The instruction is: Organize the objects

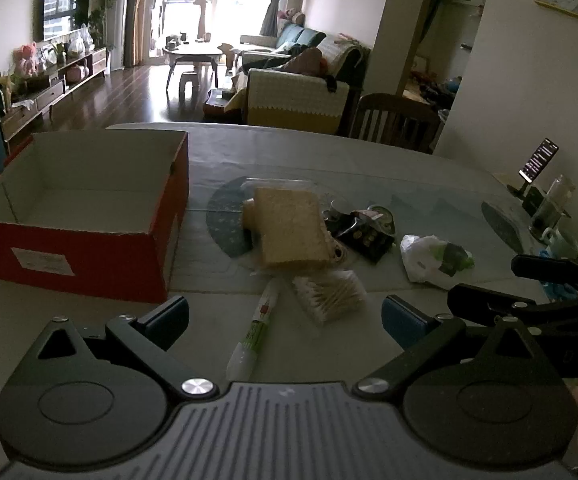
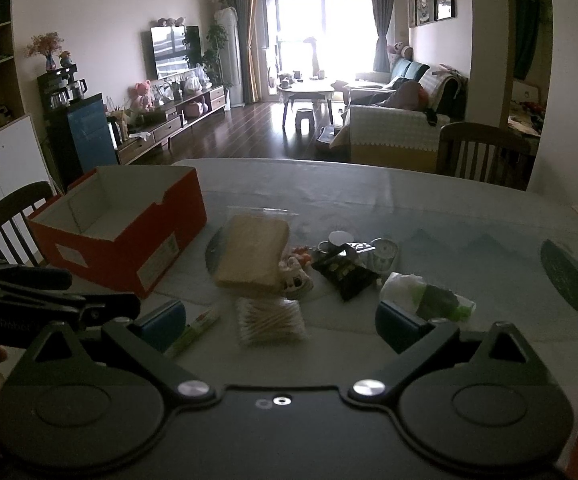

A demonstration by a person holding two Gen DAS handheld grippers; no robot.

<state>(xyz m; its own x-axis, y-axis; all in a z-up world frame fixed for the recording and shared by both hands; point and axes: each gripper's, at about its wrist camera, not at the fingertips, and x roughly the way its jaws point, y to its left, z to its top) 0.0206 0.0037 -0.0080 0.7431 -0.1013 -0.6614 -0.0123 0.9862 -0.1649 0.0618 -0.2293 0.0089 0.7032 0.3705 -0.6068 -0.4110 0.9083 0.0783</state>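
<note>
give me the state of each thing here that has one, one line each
left gripper: open, holding nothing
right gripper: open, holding nothing
red box: lid off, nothing visible inside
tube: lying flat on the table
cotton swab pack: lying flat
phone: propped up, screen lit

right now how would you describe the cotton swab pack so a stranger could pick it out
Start at the red box on the left of the table, then go right to the pile of small items. The swab pack lies at the pile's near edge, in front of the tan block. It alone is a clear packet of thin white-tipped sticks.
</note>
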